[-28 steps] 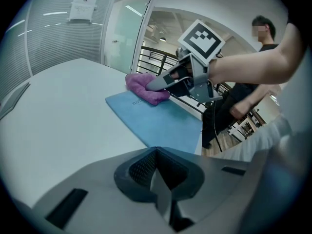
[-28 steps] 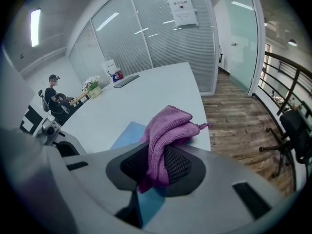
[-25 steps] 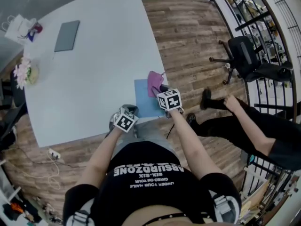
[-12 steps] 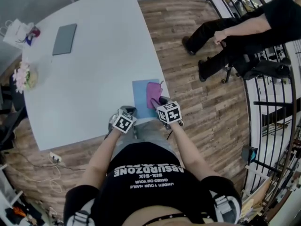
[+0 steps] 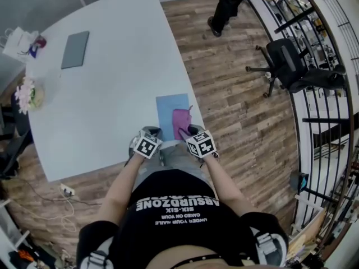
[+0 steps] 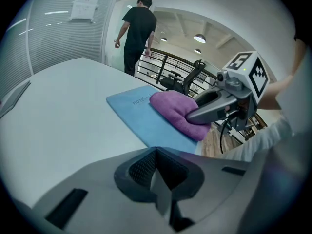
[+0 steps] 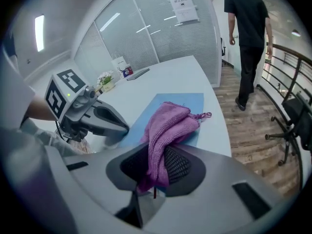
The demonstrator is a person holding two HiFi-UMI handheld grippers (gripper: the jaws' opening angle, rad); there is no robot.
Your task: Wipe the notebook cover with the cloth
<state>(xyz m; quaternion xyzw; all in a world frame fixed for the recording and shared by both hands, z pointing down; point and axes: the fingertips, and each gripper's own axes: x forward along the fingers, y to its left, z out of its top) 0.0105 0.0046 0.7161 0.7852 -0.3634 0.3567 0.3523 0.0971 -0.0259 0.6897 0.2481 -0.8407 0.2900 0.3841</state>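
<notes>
A blue notebook point(image 5: 168, 112) lies flat at the near right corner of the white table point(image 5: 106, 83). A purple cloth point(image 5: 181, 121) rests on its cover; the same cloth point(image 7: 168, 126) runs back between the right gripper's jaws. My right gripper point(image 5: 190, 132) is shut on the cloth at the notebook's near edge. My left gripper point(image 5: 150, 134) sits at the table's near edge, left of the notebook, shut with nothing between its jaws. In the left gripper view the notebook point(image 6: 131, 108) and cloth point(image 6: 175, 108) lie ahead to the right.
A grey laptop point(image 5: 75, 49) lies at the far left of the table, with a white bag point(image 5: 17, 41) and flowers point(image 5: 29, 94) along the left edge. A person point(image 5: 233, 1) walks on the wooden floor beyond. An office chair point(image 5: 294, 66) stands by a railing at right.
My right gripper has drawn the cloth toward me along the notebook cover. The left gripper has stayed put. The person on the floor has walked away toward the far side.
</notes>
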